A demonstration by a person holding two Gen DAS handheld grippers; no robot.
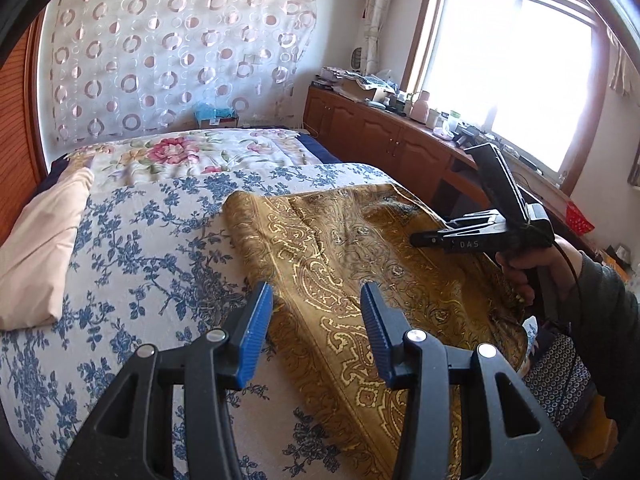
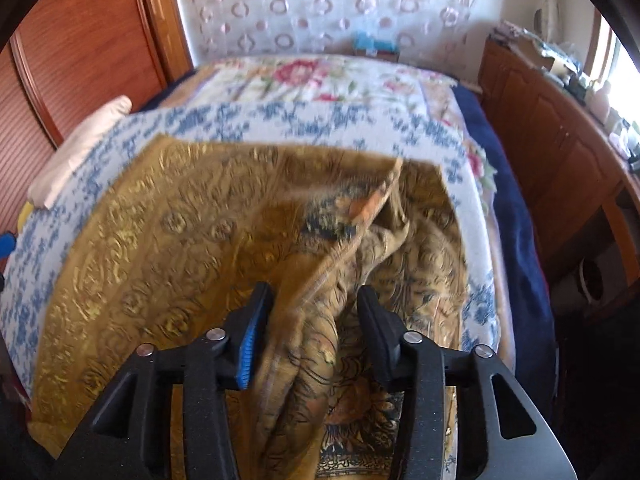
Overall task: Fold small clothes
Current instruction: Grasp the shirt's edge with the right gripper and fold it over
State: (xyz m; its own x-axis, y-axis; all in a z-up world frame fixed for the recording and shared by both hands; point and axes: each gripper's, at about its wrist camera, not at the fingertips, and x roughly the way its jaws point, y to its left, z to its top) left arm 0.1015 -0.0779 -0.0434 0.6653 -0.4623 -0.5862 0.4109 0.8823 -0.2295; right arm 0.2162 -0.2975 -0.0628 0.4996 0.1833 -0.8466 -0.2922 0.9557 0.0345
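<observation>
Blue-padded fingers (image 1: 256, 332) of the left tool (image 1: 316, 332) stand spread apart with nothing between them, hovering over the near edge of the gold paisley cloth (image 1: 344, 264). That cloth is the landmark: it lies spread across the blue-flowered bedspread (image 1: 132, 248) on the bed, its left border folded over in a soft roll.

The right tool (image 2: 310, 332) also has its jaws parted. A raised, bunched ridge of the cloth (image 2: 152, 240) runs up between its fingers (image 2: 250, 344); the left pad seems to touch the fabric, but the view is blurred and the jaws are not pressed onto it, so it reads as released rather than gripping. In the left wrist view the same right tool (image 1: 416, 239) shows from the side, over the right part of the cloth, held by the person's right hand (image 1: 520, 272) in a dark sleeve.

Left of the cloth, well apart, a folded cream pillow (image 1: 40, 256) rests on the bedspread. Beyond the cloth's far edge lies a quilt with pink flowers (image 1: 180, 152), and behind that hangs a pale curtain with ring patterns (image 1: 172, 52). Right of the cloth, past the bed's dark blue edge, stands a wooden cabinet (image 1: 384, 136) carrying bottles and boxes under a bright window (image 1: 508, 72). A reddish wooden wardrobe (image 2: 84, 52) stands to the far left.
</observation>
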